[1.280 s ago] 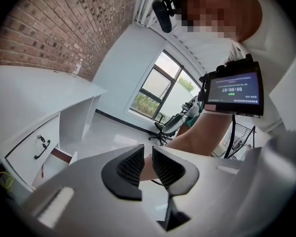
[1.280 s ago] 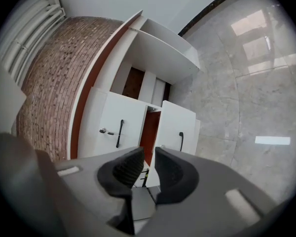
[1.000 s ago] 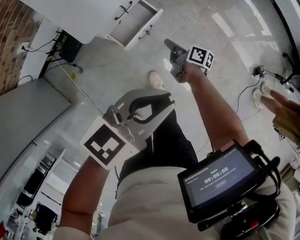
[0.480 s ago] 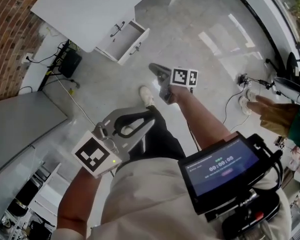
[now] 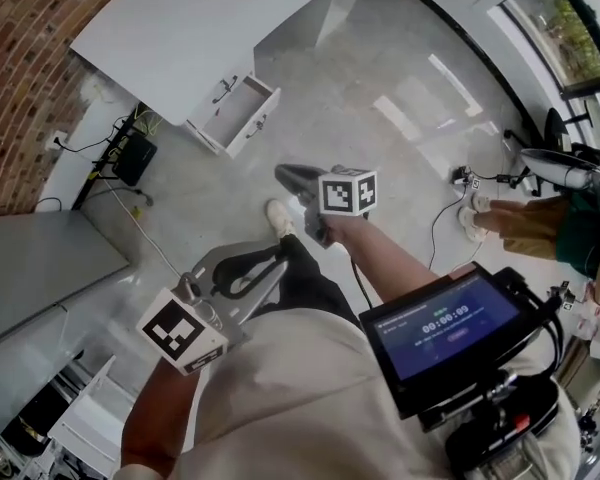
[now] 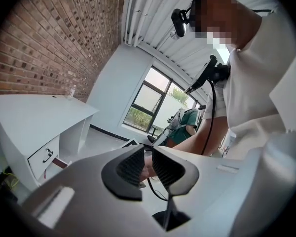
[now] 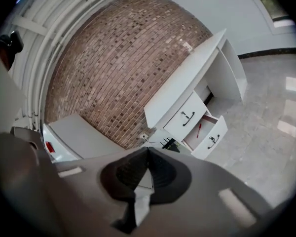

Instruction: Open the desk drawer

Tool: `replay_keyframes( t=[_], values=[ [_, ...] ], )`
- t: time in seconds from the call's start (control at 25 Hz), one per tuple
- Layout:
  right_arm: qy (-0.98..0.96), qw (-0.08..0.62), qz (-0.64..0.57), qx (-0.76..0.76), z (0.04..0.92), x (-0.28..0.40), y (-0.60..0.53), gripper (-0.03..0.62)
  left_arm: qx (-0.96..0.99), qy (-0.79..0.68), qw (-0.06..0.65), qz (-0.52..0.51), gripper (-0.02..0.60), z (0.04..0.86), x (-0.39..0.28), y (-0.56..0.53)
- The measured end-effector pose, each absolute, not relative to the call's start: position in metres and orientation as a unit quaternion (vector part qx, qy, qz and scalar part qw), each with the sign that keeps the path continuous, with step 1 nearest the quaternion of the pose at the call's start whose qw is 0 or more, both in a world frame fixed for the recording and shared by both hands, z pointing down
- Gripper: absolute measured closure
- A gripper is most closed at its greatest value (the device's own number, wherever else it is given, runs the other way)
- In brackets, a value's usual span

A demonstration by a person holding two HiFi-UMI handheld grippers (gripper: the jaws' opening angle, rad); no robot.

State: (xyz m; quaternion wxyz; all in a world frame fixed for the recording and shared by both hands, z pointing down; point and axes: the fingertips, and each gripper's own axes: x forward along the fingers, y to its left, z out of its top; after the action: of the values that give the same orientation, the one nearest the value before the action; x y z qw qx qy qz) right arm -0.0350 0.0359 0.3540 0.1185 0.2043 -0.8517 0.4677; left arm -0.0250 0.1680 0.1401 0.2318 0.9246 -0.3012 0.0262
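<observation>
The white desk [image 5: 190, 28] stands against the brick wall, far from both grippers. Its lower drawer [image 5: 242, 118] is pulled out. The right gripper view shows that open drawer [image 7: 209, 132] with a red pen [image 7: 199, 129] inside, below a closed upper drawer [image 7: 187, 116]. My right gripper [image 5: 283, 173] hangs over the floor, jaws together and holding nothing. In its own view the right gripper [image 7: 147, 154] has its pads touching. My left gripper [image 5: 278, 266] sits near my waist. The left gripper [image 6: 148, 154] shows a narrow gap between its pads, with nothing in it.
A grey tabletop [image 5: 40, 258] lies at the left. A black box [image 5: 130, 156] with cables sits on the floor beside the desk. Another person [image 5: 550, 223] stands at the right near floor cables. A screen [image 5: 445, 333] is mounted at my chest.
The desk and its open drawer now look smaller and farther off. Both grippers have drawn back from it toward my body. The drawer stays open.
</observation>
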Motion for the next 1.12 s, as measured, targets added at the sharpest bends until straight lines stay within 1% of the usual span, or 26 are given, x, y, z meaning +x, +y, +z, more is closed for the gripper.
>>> replay_keyframes(
  t=[0.2, 0.52, 0.84, 1.12],
  values=[
    [-0.882, 0.141, 0.417, 0.168, 0.3, -0.057, 0.078, 0.591, 0.918, -0.309, 0.246, 0.028, 0.528, 0.134, -0.039, 0.198],
    [-0.92, 0.138, 0.339, 0.142, 0.227, -0.068, 0.123, 0.591, 0.924, -0.302, 0.232, 0.029, 0.528, 0.121, -0.042, 0.234],
    [-0.941, 0.169, 0.265, 0.124, 0.205, -0.074, 0.164, 0.591, 0.926, -0.3, 0.23, 0.016, 0.528, 0.116, -0.047, 0.255],
    [-0.946, 0.178, 0.243, 0.116, 0.2, -0.085, 0.171, 0.591, 0.926, -0.299, 0.231, 0.014, 0.528, 0.116, -0.057, 0.253]
  ],
)
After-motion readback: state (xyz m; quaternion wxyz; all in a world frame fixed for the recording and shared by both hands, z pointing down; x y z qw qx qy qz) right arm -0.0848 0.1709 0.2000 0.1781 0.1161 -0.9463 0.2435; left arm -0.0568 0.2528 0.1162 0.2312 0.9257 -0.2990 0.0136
